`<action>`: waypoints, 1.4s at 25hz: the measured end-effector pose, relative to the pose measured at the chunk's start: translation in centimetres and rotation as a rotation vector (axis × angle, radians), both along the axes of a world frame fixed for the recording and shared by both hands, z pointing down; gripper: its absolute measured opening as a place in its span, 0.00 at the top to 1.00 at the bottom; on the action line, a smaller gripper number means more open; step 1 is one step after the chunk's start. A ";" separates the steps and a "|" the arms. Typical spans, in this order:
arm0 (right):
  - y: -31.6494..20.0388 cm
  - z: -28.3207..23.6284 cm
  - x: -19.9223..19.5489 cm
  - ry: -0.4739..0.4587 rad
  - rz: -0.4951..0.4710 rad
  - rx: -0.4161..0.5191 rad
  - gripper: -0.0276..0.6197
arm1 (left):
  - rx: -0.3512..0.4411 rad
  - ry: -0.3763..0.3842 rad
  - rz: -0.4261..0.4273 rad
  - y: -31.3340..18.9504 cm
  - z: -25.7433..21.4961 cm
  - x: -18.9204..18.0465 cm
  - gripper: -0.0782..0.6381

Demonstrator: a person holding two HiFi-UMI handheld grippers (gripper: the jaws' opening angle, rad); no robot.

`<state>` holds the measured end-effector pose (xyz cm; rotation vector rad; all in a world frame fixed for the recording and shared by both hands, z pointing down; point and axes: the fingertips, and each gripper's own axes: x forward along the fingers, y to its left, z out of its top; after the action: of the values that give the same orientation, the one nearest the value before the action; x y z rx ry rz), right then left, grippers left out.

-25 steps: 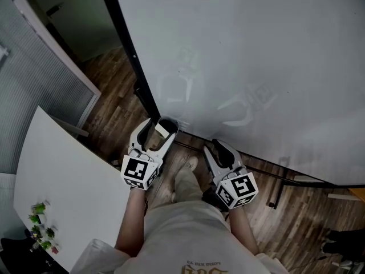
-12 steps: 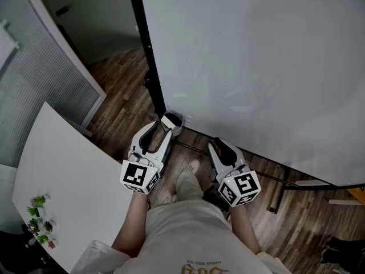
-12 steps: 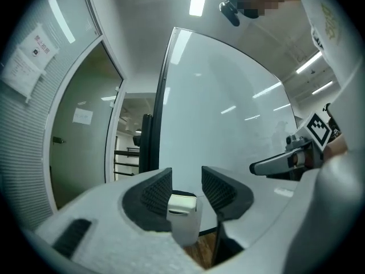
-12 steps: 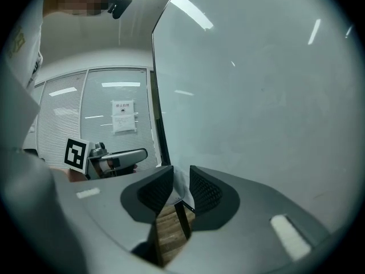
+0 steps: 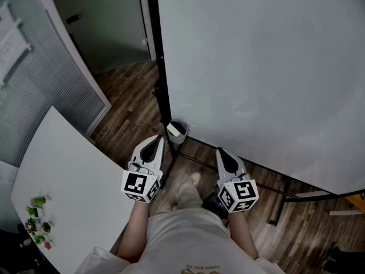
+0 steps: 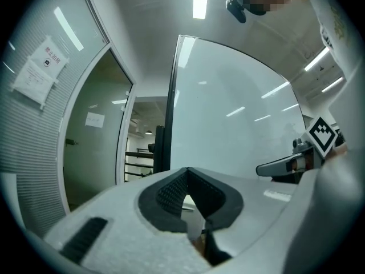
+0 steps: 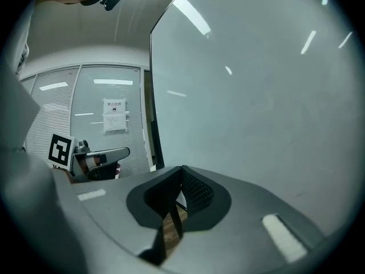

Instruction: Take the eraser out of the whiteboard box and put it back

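Observation:
The whiteboard box [image 5: 178, 135] is a small dark holder at the lower left corner of the whiteboard [image 5: 268, 67], beside its black frame. The white eraser [image 5: 175, 129] sits inside it. My left gripper [image 5: 158, 141] is just short of the box, to its lower left, with its jaws shut and empty. My right gripper [image 5: 222, 152] hangs to the right in front of the board's lower edge, also shut and empty. In the left gripper view the left gripper [image 6: 186, 174] points at the board's edge. The right gripper [image 7: 182, 170] faces the board in its own view.
A white table [image 5: 63, 181] with small plants [image 5: 37, 218] stands at the left. Behind it are a glass partition [image 5: 34, 79] and a doorway. The board's stand foot [image 5: 279, 201] rests on the wooden floor [image 5: 134, 104] at right. The person's legs are between the grippers.
The left gripper, open around the box a second ago, has drawn back toward the person and shut empty. The eraser stays in the box. The right gripper's jaws have closed too.

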<state>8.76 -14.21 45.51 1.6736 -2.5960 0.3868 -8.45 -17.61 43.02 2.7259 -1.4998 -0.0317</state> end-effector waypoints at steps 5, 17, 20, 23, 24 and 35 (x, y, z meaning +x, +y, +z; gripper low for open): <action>0.2 -0.6 0.0 -0.031 0.014 -0.003 0.94 | -0.063 0.090 0.050 0.7 -0.6 0.2 0.89; 0.6 -1.3 0.0 -0.008 0.019 0.014 0.94 | -0.095 0.047 0.080 0.9 0.2 1.0 0.89; 0.5 -1.2 -0.1 -0.006 0.022 0.011 0.94 | -0.100 0.046 0.091 0.8 0.5 1.0 0.89; 0.3 -1.2 -0.2 0.000 0.023 0.011 0.94 | -0.106 0.051 0.101 0.7 0.6 1.0 0.89; 0.2 -1.1 -0.2 0.002 0.023 0.010 0.94 | -0.106 0.051 0.103 0.6 0.6 1.0 0.89; -0.5 -0.7 -0.5 0.027 0.013 0.001 0.94 | -0.111 0.056 0.106 -0.3 0.9 0.9 0.89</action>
<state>8.22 -14.69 44.79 1.6845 -2.5679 0.3611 -7.60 -17.90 43.90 2.6881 -1.3006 -0.0216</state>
